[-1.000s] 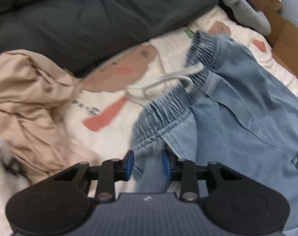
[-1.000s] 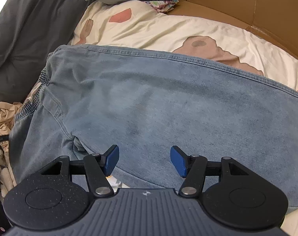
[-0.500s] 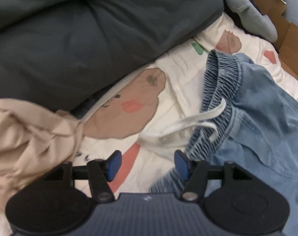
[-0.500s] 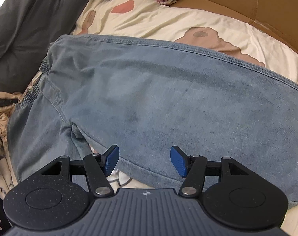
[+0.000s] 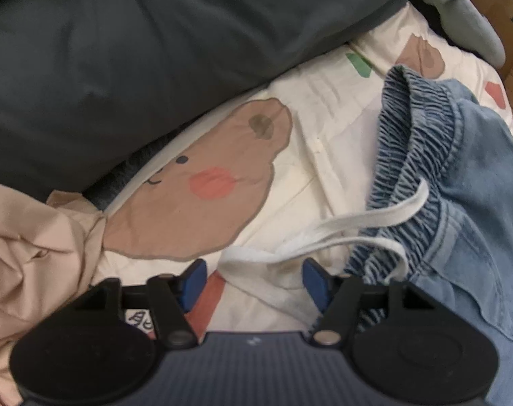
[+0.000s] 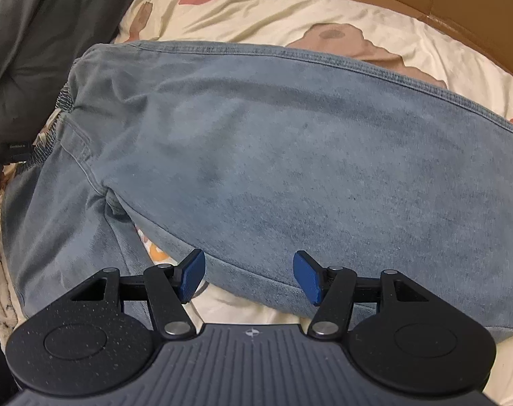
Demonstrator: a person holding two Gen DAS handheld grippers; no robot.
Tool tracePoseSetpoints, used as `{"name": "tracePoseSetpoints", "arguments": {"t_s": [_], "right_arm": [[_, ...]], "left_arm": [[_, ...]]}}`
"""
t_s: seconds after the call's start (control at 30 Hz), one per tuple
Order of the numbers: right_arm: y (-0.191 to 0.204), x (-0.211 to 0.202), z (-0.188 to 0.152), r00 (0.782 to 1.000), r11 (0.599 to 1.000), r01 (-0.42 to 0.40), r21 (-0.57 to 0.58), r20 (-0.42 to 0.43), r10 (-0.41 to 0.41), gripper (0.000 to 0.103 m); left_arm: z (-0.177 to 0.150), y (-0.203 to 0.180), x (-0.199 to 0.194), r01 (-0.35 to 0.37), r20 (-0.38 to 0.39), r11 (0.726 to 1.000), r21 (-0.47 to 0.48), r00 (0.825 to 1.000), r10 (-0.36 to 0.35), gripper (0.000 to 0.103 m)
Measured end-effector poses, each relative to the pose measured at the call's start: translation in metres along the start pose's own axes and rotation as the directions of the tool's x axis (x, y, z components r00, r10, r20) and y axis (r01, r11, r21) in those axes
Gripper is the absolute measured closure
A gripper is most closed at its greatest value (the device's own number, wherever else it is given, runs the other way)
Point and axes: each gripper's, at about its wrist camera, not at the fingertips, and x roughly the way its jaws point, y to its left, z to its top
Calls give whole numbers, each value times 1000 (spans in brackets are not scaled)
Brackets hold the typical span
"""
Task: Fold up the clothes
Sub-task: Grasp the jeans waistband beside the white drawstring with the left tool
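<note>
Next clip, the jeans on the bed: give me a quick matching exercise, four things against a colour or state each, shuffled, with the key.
Things
1. jeans
2. drawstring
3. left claw
4. crumpled garment

Colour or state
A. white, trailing off the elastic waistband onto the sheet
B. beige, bunched up at the left edge of the left wrist view
C. light blue denim, spread across the printed sheet
D. open, holding nothing

Pairs: 1-C, 2-A, 3-D, 4-B
</note>
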Motion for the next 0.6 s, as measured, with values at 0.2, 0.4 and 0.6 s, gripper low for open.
{"name": "tracePoseSetpoints", "arguments": {"t_s": [0.2, 0.4, 0.6], "right_arm": [[2, 3, -2, 1000, 1000, 0, -7, -9, 0, 39], [0, 1, 0, 1000, 1000, -3, -2, 2, 3, 39], [2, -3, 4, 1000, 1000, -9, -6, 18, 9, 39]], "left_arm": [[0, 2, 5, 17, -13, 1000, -26, 1000, -18, 95], [9, 6, -9, 2, 20, 1000, -18, 1000, -1, 101], [28, 3, -40, 23, 84, 1000, -3, 996, -23, 102]]}}
